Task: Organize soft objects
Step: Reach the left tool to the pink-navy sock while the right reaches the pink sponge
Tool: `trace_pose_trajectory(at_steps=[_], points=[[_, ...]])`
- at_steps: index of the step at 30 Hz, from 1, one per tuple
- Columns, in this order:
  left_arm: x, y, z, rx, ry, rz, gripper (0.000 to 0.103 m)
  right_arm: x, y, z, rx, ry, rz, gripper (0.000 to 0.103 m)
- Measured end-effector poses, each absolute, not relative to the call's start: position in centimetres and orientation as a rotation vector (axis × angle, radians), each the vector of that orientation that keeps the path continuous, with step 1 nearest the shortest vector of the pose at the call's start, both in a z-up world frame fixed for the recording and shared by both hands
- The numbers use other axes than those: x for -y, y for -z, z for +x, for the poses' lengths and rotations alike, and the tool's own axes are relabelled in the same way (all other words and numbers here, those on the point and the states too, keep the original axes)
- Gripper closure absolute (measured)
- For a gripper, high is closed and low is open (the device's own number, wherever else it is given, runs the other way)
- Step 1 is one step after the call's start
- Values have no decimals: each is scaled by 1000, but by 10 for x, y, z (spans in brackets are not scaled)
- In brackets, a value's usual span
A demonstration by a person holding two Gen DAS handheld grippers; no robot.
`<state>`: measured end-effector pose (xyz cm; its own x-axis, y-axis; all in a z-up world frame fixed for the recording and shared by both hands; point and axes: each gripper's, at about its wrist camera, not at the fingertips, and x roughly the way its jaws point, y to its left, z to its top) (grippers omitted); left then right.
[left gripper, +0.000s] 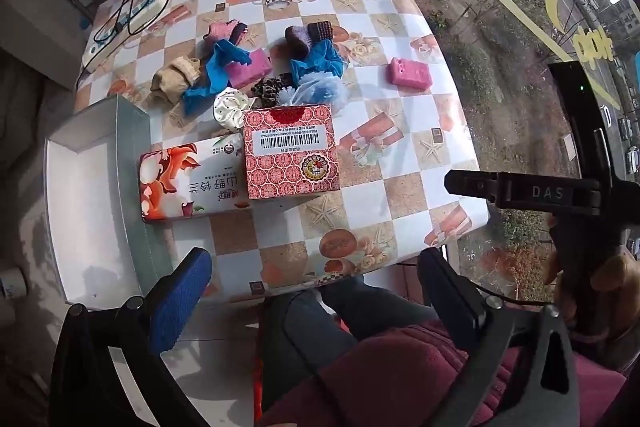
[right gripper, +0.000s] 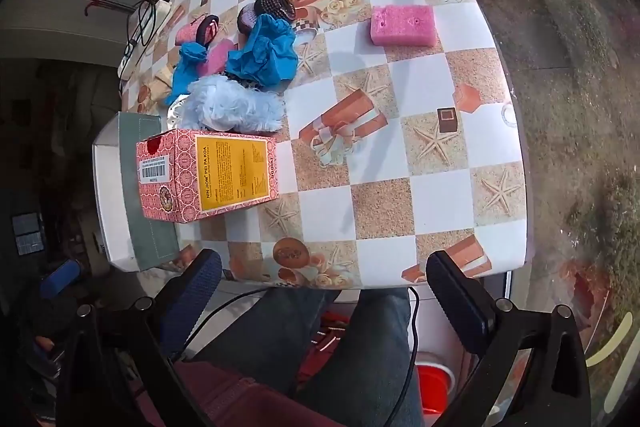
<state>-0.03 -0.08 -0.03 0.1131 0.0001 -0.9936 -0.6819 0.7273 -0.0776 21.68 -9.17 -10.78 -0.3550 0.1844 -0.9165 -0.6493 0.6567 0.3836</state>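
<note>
The table [left gripper: 404, 195] wears a checkered cloth. A white tray [left gripper: 86, 211] sits at its left edge, with a floral box [left gripper: 188, 179] and a red box [left gripper: 290, 151] beside it. Past them lies the heap of soft things: blue cloths [right gripper: 266, 51], a fluffy puff [right gripper: 236, 105], socks [left gripper: 310, 35]. A pink sponge [right gripper: 402, 25] lies apart, far right. Left gripper [left gripper: 316, 293] and right gripper [right gripper: 326, 291] hover at the near edge, fingers spread wide, holding nothing.

Both wrist views high, facing down, sharing table [left gripper: 400, 27]
</note>
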Motion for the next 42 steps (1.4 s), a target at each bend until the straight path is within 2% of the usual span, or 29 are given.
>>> trace_pose_trajectory(at_steps=[25,32,42], points=[[-5,7,-17,-1384,-643,-660,0,98,122,217,-1793,-894,-370,0],[-34,9,-13,-1330,-674,-612,0,90,127,221,-1793,-881,-341,0],[-101,22,16,-1383,-647,-506,0,74,141,230,-1814,-778,-326,0]])
